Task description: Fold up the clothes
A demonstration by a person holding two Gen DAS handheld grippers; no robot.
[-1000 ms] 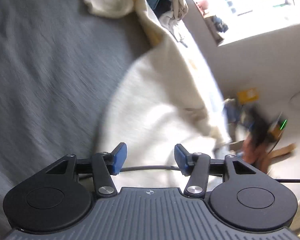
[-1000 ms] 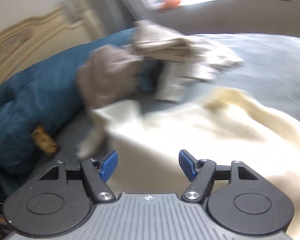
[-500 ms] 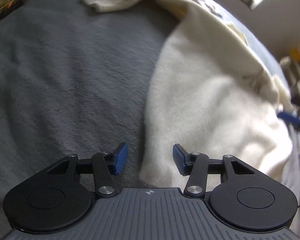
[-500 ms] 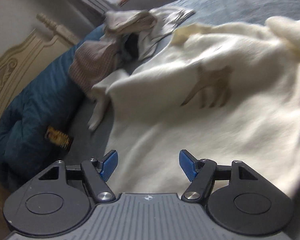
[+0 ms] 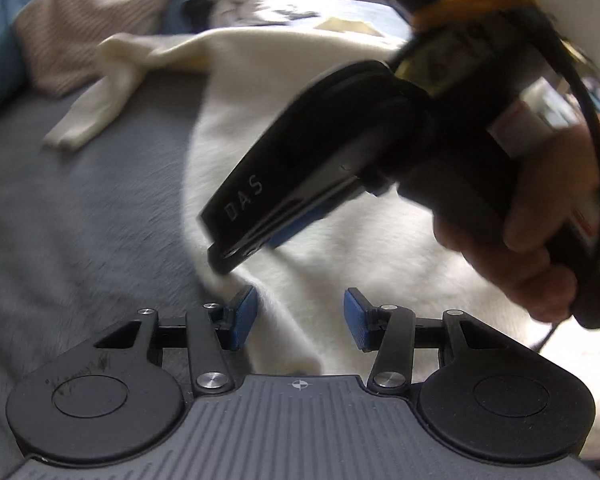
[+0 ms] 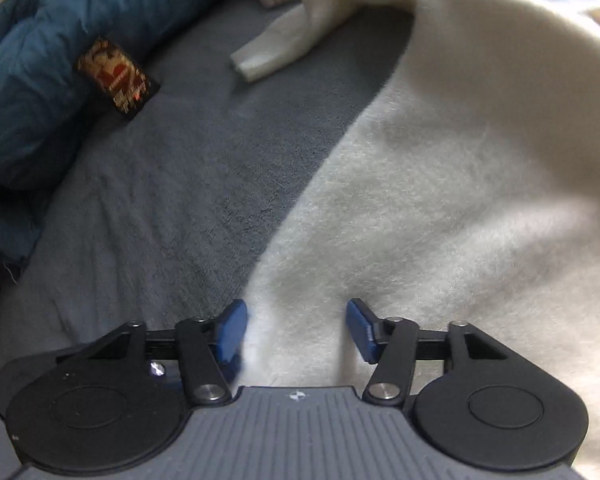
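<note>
Folding has barely begun: the cream garment (image 6: 440, 200) lies spread unfolded on the bed (image 6: 180, 184). Both the left gripper (image 5: 298, 318) and right gripper (image 6: 296, 330), jaws just closing, stand apart astride its edge, neither clamped.

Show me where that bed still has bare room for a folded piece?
The grey blanket lies bare between the blue duvet and the cream garment's edge. Beyond the cream sleeve it is crowded with piled clothes.

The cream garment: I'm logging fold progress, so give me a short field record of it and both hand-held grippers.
garment: cream garment spread on grey bed cover, not yet folded
sleeve: lies out on the cover
left hand-held gripper: jaws apart over the garment's edge
right hand-held gripper: jaws just been closing, fabric edge between them, pads not pressing
nearby: blue quilt
</note>
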